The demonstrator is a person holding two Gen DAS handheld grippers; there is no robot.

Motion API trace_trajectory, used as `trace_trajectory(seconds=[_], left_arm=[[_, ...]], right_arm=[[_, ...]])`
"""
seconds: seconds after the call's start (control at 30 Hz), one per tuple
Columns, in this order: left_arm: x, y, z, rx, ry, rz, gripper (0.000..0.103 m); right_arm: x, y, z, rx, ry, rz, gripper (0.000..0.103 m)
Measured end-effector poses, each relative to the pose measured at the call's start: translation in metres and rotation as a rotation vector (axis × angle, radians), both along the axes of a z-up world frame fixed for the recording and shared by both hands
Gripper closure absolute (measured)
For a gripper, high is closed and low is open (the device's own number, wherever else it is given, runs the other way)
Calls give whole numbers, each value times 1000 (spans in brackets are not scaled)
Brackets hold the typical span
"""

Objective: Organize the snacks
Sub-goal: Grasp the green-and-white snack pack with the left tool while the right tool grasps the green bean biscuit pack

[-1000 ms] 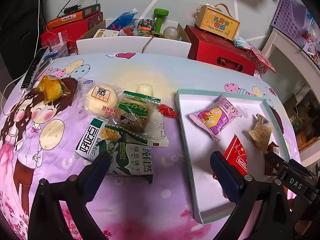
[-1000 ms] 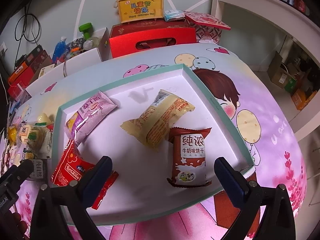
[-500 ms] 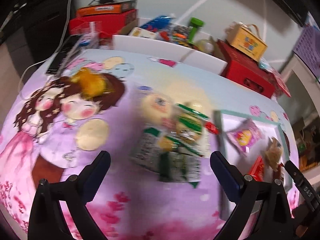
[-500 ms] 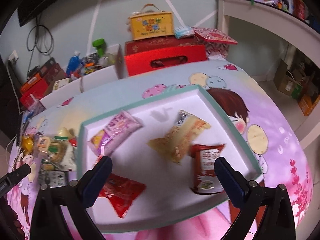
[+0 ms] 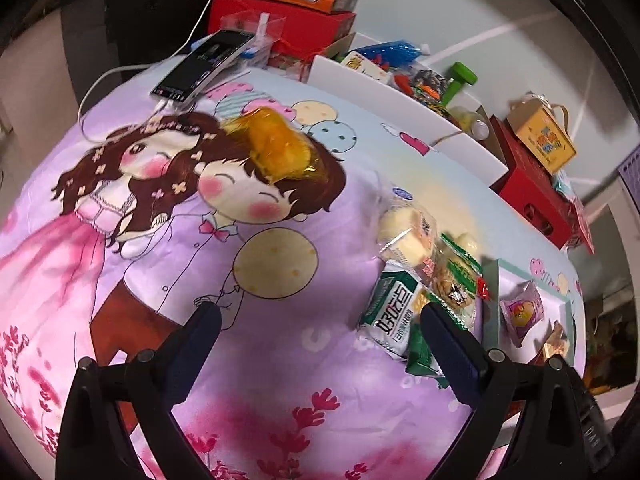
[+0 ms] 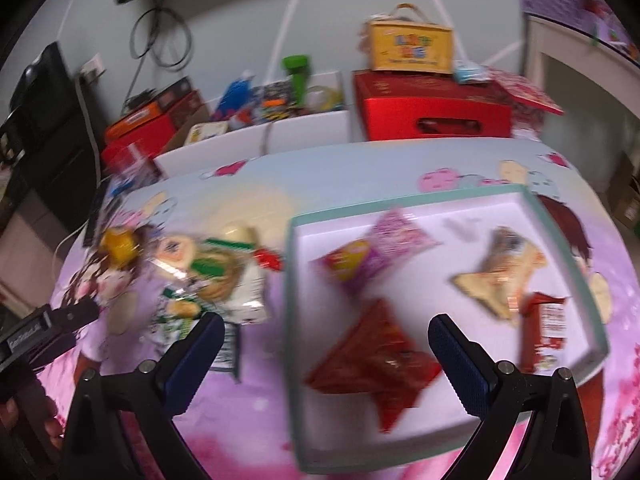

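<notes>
A white tray with a teal rim [image 6: 400, 202] holds a red packet [image 6: 376, 364], a pink packet [image 6: 368, 256], a beige packet [image 6: 500, 276] and a brown biscuit packet [image 6: 546, 328]. My right gripper [image 6: 326, 330] hangs open and holds nothing, above the tray's left wall. Left of the tray lies a pile of green-and-white snack packets [image 5: 416, 280]. A yellow wrapped snack [image 5: 280, 152] lies alone farther left on the cartoon tablecloth. My left gripper [image 5: 320, 320] is open and holds nothing, over bare cloth between the yellow snack and the pile. The right wrist view is blurred.
A phone on a white cable [image 5: 204, 66] lies at the table's far left edge. Behind the table stand red boxes [image 6: 432, 110], a yellow gift box [image 6: 412, 46] and a white box of clutter [image 5: 400, 100]. A hand holds the left gripper's body [image 6: 44, 332].
My left gripper has swung left, away from the tray, so the yellow snack is now ahead of it. The right gripper has shifted left, and the snack pile has come into its view.
</notes>
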State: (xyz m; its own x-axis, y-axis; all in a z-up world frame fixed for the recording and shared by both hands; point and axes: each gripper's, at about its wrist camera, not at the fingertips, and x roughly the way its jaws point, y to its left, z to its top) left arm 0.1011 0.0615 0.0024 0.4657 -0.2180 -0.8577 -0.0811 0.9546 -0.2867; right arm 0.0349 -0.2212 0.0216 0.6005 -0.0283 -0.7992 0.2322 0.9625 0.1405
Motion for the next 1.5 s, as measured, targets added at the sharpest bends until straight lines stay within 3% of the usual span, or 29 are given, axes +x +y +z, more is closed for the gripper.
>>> trace_trajectory(seconds=[0.5, 1.27, 1.5], left_arm=[[16, -1, -19, 17, 29, -39, 4], [34, -37, -39, 44, 97, -140, 4], [33, -37, -38, 39, 100, -134, 4]], right_arm=[[34, 56, -38, 143, 79, 138, 0], [55, 83, -70, 174, 165, 196, 22], [55, 83, -72, 225, 163, 210, 35]])
